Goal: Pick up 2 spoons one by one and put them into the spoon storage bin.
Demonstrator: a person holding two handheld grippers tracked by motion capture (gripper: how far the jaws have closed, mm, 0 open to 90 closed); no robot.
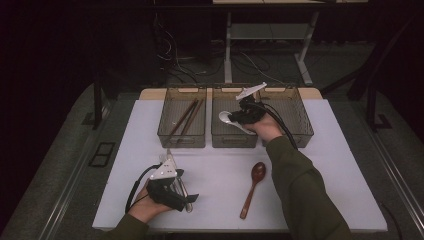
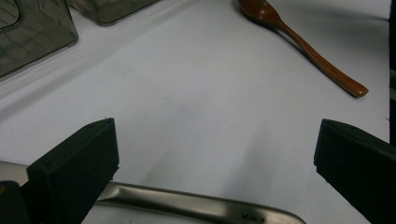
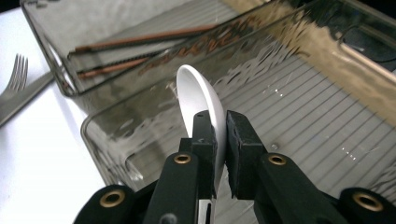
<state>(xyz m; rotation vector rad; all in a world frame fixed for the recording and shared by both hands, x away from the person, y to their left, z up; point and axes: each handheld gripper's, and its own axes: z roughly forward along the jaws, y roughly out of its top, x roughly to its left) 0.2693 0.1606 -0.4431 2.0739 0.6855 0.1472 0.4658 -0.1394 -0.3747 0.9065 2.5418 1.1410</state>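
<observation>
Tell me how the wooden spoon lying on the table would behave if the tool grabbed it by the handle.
The wooden spoon looks rigid, so it should lift without bending. Its slim handle and glossy finish suggest a light thing that may slip or pivot between the pads. The bowl end is wider, so it would probably dip when held near the handle's tip.

The place looked like a lab or recording room set up for staged work, not a home kitchen. A white counter [image 1: 330, 165] stood on grey carpet floor [image 1: 60, 165] under dim light, against black surroundings. Loose cables [image 1: 175, 60] lay tangled on the floor behind it, beside the metal legs of a desk frame [image 1: 228, 55]. Three identical smoky plastic bins [image 1: 182, 137] sat in a neat row.
</observation>
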